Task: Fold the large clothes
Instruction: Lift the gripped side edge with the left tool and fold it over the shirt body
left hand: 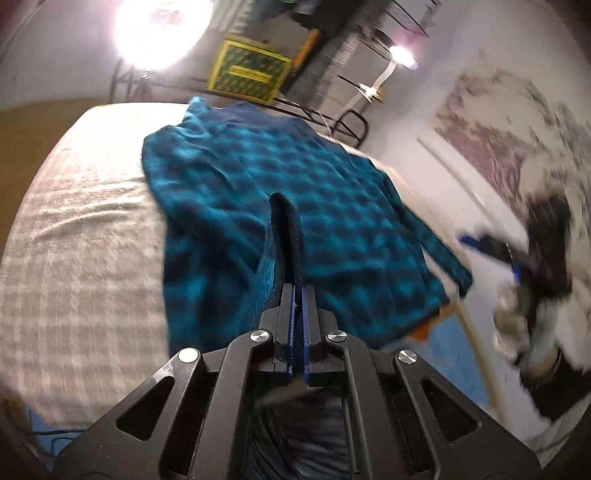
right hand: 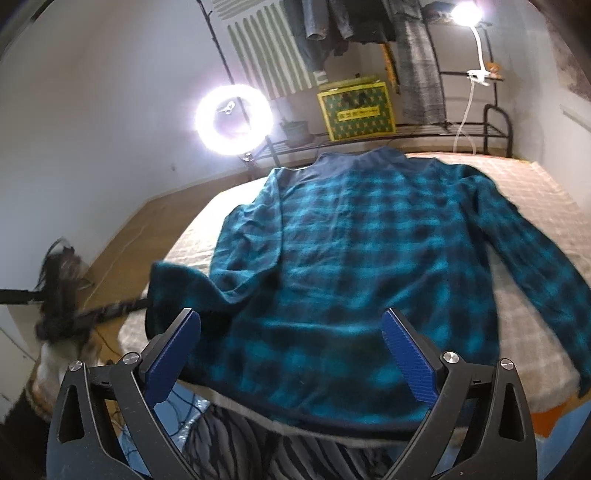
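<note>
A large teal and dark blue plaid shirt lies spread on a bed with a beige checked cover, collar at the far end. My left gripper is shut on the cuff of the shirt's left sleeve, which stands up between the fingers above the shirt. In the right wrist view that sleeve is lifted at the left, and the left gripper is a blurred dark shape. My right gripper is open and empty above the shirt's near hem. It shows blurred in the left wrist view.
A bright ring light stands beyond the bed's far left corner. A green and yellow box sits on a black metal rack behind the bed, under hanging clothes. A clip lamp is at the far right. Wooden floor lies left of the bed.
</note>
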`<state>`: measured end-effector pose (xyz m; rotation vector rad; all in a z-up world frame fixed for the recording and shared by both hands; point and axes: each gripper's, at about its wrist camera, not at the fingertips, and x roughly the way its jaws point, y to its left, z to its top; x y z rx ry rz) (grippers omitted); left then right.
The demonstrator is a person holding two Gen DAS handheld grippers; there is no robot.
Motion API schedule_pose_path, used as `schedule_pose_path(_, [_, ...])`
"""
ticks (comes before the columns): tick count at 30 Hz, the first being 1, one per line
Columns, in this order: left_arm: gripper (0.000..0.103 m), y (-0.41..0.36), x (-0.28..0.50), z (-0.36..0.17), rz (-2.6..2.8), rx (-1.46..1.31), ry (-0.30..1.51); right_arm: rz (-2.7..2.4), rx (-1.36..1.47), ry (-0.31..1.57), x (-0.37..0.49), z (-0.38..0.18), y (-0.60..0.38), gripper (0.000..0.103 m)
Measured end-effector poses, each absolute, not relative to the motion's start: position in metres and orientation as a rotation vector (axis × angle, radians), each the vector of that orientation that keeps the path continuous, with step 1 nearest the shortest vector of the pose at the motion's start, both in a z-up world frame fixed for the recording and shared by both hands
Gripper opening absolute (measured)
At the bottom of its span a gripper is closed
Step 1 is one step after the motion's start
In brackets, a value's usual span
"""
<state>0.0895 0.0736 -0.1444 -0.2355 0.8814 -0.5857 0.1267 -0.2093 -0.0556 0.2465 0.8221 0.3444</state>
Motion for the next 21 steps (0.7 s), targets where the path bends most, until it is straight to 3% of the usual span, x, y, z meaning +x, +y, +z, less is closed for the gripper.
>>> schedule_pose_path(4, [0.003, 0.044, 0.057, -0.155, -0.679, -0.183, 0.937, 0.405, 0.307, 0.882, 0.151, -0.072, -0.191, 0.098])
schedule_pose_path(8, [0.025, 0.049, 0.047, -0.159, -0.680, -0.239, 0.937, 0.437, 0.373, 0.968, 0.161, -0.096, -0.178, 0.098])
schedule_pose_path(17, [0.025, 0.113, 0.157, -0.186, -0.405, -0.429, 0.978, 0.468, 0.368, 1.150, 0.146, -0.142, -0.148, 0.097])
schedule_pose_path(21, [0.025, 0.125, 0.211, -0.207, -0.343, -0.513, 1.018, 0.448, 0.332, 1.179, 0.140, -0.151, -0.135, 0.085])
